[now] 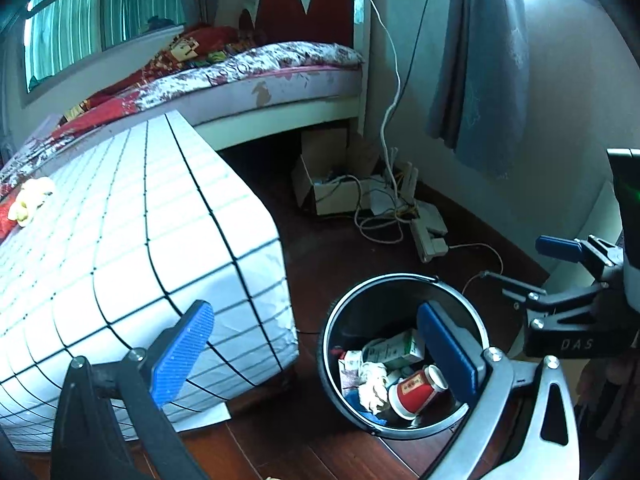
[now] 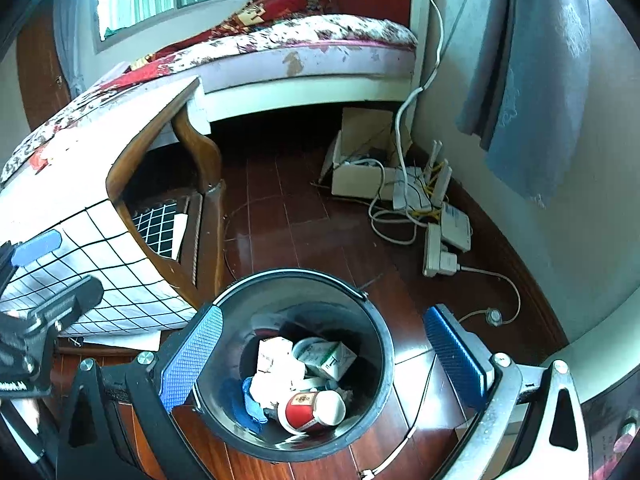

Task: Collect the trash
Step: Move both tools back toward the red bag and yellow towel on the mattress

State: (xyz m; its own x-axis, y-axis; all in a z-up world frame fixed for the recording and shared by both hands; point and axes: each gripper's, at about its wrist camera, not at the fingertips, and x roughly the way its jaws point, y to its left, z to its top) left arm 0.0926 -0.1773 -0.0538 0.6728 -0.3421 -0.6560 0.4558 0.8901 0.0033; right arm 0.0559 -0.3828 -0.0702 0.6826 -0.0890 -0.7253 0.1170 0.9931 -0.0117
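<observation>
A round black trash bin point(image 1: 340, 336) stands on the dark wood floor; it also shows in the right wrist view point(image 2: 380, 344). Inside lie a red paper cup point(image 1: 414, 394), crumpled white paper point(image 1: 372, 384) and a green-and-white carton point(image 1: 396, 348); the cup point(image 2: 312, 410) and carton point(image 2: 326, 356) show in the right view too. My left gripper point(image 1: 316, 354) is open and empty, its right finger over the bin. My right gripper point(image 2: 324, 356) is open and empty, straddling the bin from above; it appears at the right of the left view point(image 1: 532, 272).
A low table with a white grid-patterned cloth point(image 1: 120, 220) stands left of the bin. A yellow crumpled thing point(image 1: 30, 200) lies on it. A bed point(image 1: 280, 76) is behind. A cardboard box point(image 2: 360, 160), cables, a router and a power strip point(image 2: 438, 252) lie by the wall.
</observation>
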